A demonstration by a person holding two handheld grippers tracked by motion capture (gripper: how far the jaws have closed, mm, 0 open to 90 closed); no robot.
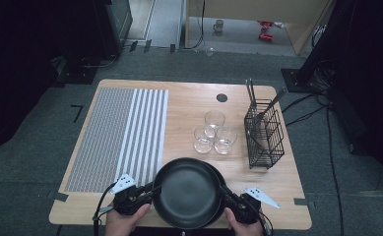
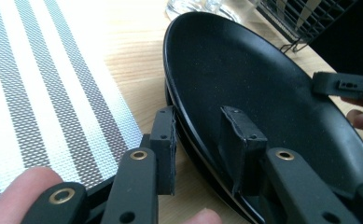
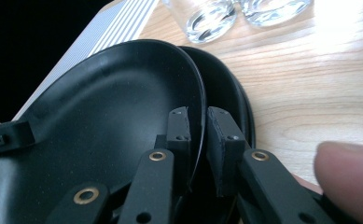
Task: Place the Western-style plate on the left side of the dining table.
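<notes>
Near the table's front edge a black plate (image 1: 186,191) lies on top of another black plate (image 1: 220,173), shifted a little to the left of it. My left gripper (image 1: 154,190) is at the top plate's left rim; in the left gripper view its jaws (image 2: 200,140) straddle the rim of the top plate (image 2: 244,74), one pad over the inside, the other standing off the outside, so it is open. My right gripper (image 1: 223,191) is at the right rim; in the right gripper view (image 3: 198,135) both pads close tightly on the top plate's (image 3: 109,102) edge, with the lower plate (image 3: 226,88) behind.
Three clear glasses (image 1: 213,133) stand just beyond the plates. A black wire rack (image 1: 264,135) with cutlery is at the right. A striped grey and white placemat (image 1: 120,137) covers the table's left half. The table's front edge runs right under my hands.
</notes>
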